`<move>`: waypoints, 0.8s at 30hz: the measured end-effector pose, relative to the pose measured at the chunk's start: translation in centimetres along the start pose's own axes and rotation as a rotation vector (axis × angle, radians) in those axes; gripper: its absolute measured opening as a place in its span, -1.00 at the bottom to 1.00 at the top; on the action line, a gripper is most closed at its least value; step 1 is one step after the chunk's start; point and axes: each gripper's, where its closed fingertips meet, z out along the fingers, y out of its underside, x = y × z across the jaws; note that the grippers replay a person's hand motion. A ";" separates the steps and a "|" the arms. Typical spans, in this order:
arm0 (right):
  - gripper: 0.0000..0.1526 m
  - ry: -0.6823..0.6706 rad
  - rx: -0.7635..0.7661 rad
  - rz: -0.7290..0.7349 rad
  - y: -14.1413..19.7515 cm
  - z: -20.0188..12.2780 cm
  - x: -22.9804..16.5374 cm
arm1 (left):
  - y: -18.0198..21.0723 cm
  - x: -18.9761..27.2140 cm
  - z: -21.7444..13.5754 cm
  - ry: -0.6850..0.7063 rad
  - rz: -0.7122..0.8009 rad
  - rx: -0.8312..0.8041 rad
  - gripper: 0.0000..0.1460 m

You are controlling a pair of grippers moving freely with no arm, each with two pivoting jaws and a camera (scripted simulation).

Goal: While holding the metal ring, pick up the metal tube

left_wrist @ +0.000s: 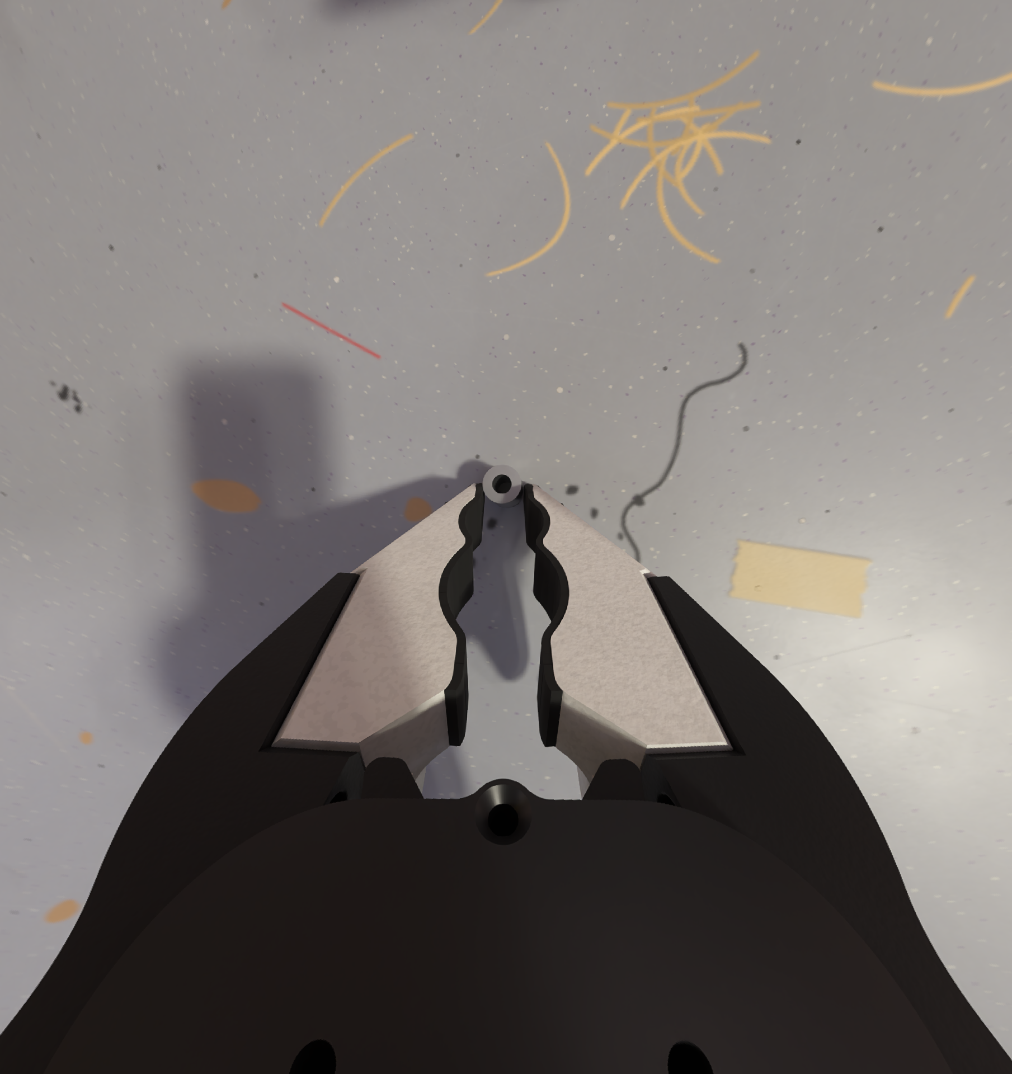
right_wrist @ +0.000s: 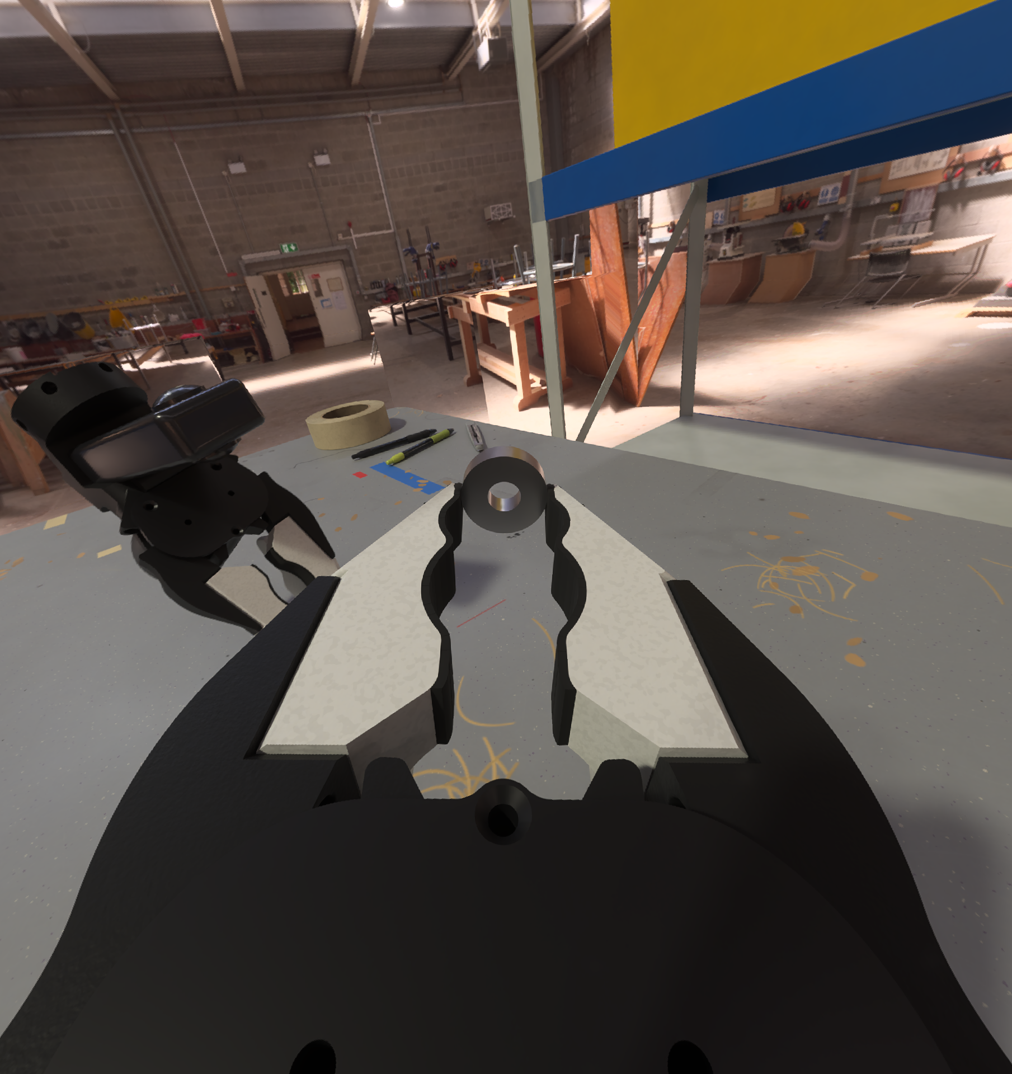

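Observation:
In the left wrist view, my left gripper (left_wrist: 502,495) points down at the grey table (left_wrist: 143,232) and is shut on a small metal tube (left_wrist: 501,484). The tube is pinched at the very fingertips and seen end-on. In the right wrist view, my right gripper (right_wrist: 503,501) is shut on a dark metal ring (right_wrist: 480,494) and holds it upright above the table (right_wrist: 724,668), with its hole facing me. The left gripper (right_wrist: 189,500) also shows at the left of this view, tilted down towards the table. Its fingertips are hidden behind my right finger.
A roll of masking tape (right_wrist: 347,424), two pens (right_wrist: 401,444), a small metal piece (right_wrist: 476,436) and a blue tape strip (right_wrist: 407,478) lie at the table's far edge. A tan tape piece (left_wrist: 800,577) and a black thread (left_wrist: 683,441) lie right of the left gripper.

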 end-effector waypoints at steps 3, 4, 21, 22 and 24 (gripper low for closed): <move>-0.63 -0.003 -0.002 -0.014 0.0 0.0 -0.2 | -0.2 -0.7 0.0 -0.012 0.080 0.024 -0.84; -0.63 -0.007 -0.001 -0.021 0.0 -0.1 -0.2 | -0.4 -0.8 -0.2 0.026 0.057 0.058 -0.84; -0.63 -0.050 0.017 -0.153 0.1 0.3 -2.3 | -7.3 -2.2 -10.8 -0.328 0.326 0.668 -0.84; -0.63 -0.051 0.018 -0.155 0.1 0.3 -2.3 | -7.3 -2.2 -10.7 -0.354 0.346 0.659 -0.84; -0.63 -0.050 0.017 -0.160 0.1 0.3 -2.4 | -7.3 -2.2 -10.5 -0.412 0.390 0.628 -0.84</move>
